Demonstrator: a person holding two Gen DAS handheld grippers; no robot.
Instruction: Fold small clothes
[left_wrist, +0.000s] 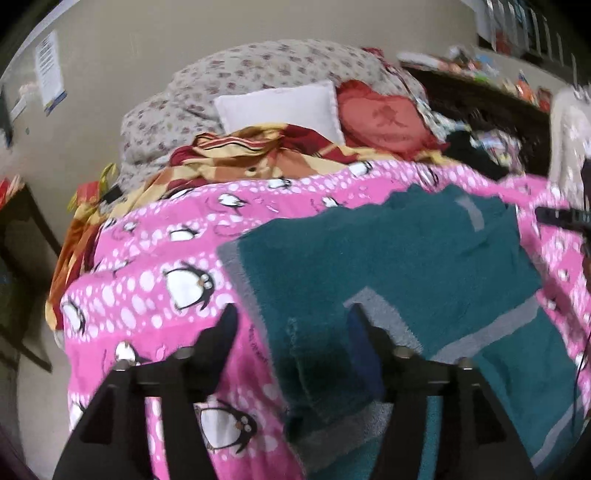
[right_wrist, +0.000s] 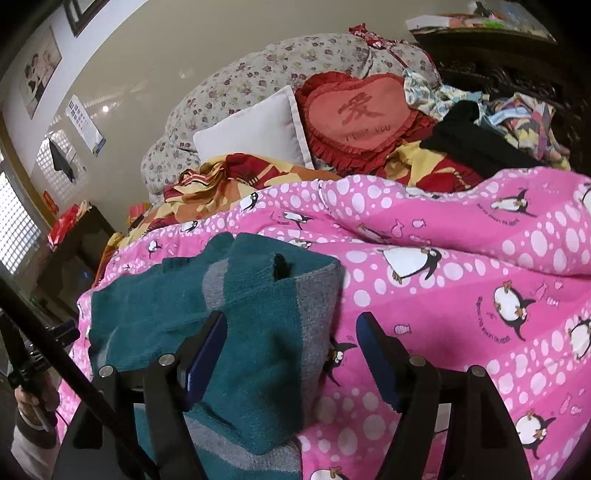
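On the bed's pink penguin-print cotton quilt (right_wrist: 461, 229) lies a fuzzy teal, grey-banded sweater (right_wrist: 236, 332); left gripper (left_wrist: 293, 325) and right gripper (right_wrist: 291, 332) gape wide.

This is a bedroom in a home. A bed with a pink penguin blanket (right_wrist: 461, 236) fills the middle, with a white square pillow (right_wrist: 255, 133) and red heart-shaped cushion (right_wrist: 358, 114) above it.
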